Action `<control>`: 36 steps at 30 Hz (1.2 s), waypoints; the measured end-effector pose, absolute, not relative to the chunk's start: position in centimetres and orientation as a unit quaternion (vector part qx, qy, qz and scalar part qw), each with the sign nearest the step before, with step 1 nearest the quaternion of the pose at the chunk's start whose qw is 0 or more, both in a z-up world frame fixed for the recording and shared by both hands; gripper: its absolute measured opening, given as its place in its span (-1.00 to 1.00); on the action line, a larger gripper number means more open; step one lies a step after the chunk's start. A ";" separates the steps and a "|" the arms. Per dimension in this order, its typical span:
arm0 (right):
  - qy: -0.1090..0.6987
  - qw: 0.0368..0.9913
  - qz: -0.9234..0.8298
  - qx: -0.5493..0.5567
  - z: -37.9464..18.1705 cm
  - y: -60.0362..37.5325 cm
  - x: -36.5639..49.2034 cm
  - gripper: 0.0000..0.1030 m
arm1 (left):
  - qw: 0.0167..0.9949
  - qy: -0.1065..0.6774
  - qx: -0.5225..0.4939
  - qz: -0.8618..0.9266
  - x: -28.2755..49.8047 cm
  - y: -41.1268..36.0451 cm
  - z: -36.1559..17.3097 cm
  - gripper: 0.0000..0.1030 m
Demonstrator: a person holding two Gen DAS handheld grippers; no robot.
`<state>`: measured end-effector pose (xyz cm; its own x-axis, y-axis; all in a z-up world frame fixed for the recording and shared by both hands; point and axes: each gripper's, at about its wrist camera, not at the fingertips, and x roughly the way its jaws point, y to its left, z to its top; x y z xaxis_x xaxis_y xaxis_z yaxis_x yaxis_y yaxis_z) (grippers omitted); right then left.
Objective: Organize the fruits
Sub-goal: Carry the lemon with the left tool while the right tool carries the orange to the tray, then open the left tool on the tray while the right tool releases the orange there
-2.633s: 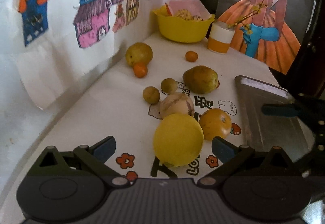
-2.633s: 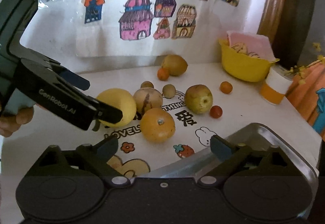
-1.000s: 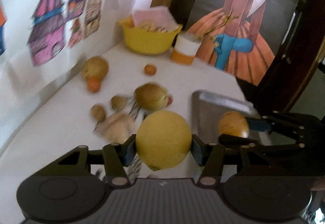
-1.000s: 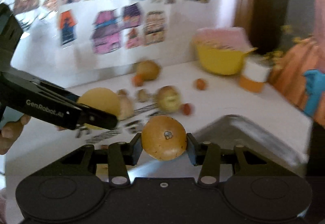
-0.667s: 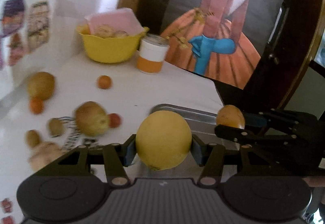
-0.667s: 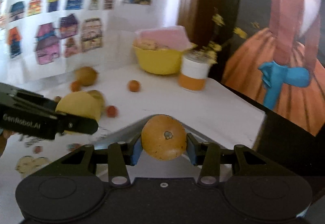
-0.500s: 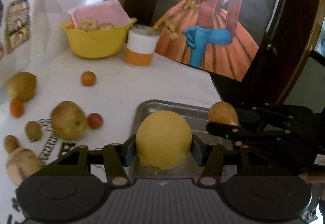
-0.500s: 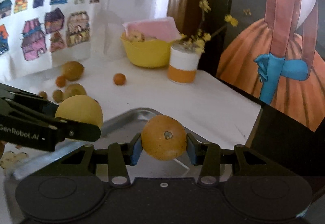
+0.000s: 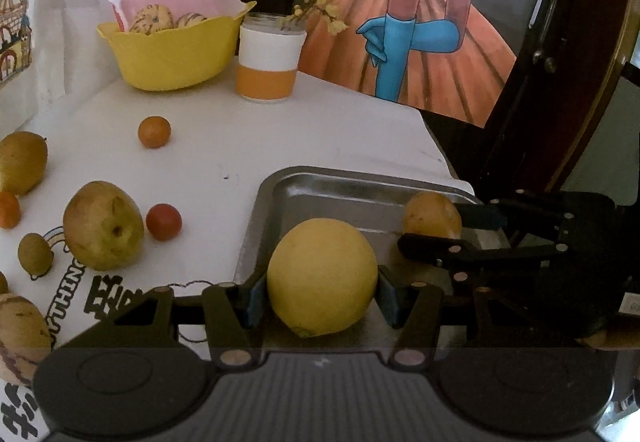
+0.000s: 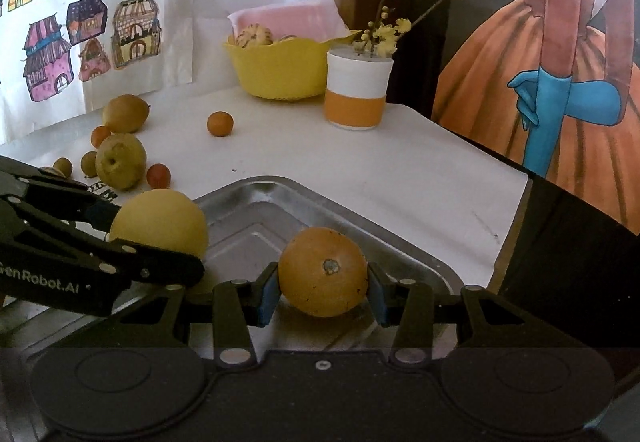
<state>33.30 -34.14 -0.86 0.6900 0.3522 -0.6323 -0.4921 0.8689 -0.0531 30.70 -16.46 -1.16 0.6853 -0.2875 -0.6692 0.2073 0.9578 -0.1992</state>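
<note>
Over the white table [image 9: 248, 145] sits a metal tray [image 9: 360, 181] near its front corner, and both tools hover above it. Left tool [image 9: 322, 292] is clamped on a large yellow lemon [image 9: 322, 282] above the tray's near left edge. Right tool [image 10: 323, 292] grips an orange [image 10: 323, 270] above the tray's middle. Back by the wall stand a yellow bowl [image 10: 276, 69] and a white-and-orange cup [image 10: 356, 93]. Left of the tray lie a pear [image 9: 102, 226], a red tomato [image 9: 163, 222] touching nothing, and a small orange fruit [image 9: 154, 131].
</note>
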 end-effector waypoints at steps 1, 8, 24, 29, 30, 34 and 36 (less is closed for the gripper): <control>0.318 0.913 0.231 -0.110 -0.9 -34.2 33.3 -0.08 | 0.916 0.374 -0.053 -0.134 30.7 -16.5 -1.2 0.15; 0.308 0.918 0.225 -0.106 -0.9 -34.3 33.0 0.03 | 0.914 0.378 -0.057 -0.137 30.8 -16.4 -1.2 0.18; 0.244 0.948 0.187 -0.088 4.3 -35.0 25.1 0.96 | 0.947 0.283 -0.088 -0.121 23.5 -13.2 4.5 0.98; 0.235 0.950 0.187 -0.080 5.6 -34.1 20.9 0.99 | 0.954 0.262 -0.091 -0.117 20.0 -11.4 5.5 0.99; 0.234 0.951 0.184 -0.078 5.7 -33.9 19.9 0.99 | 0.955 0.259 -0.089 -0.117 19.3 -11.1 5.6 0.99; 0.237 0.954 0.167 -0.077 5.9 -32.6 16.4 0.99 | 0.956 0.257 -0.078 -0.119 16.7 -10.0 5.6 0.99; 0.243 0.953 0.161 -0.076 5.8 -31.9 14.7 0.99 | 0.955 0.261 -0.075 -0.122 15.4 -9.2 5.3 0.99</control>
<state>14.67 -31.95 5.78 0.8298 0.2710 -0.4879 -0.3448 0.9363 -0.0663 15.43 -9.25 5.29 0.8337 -0.2727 -0.4802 0.1944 0.9588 -0.2070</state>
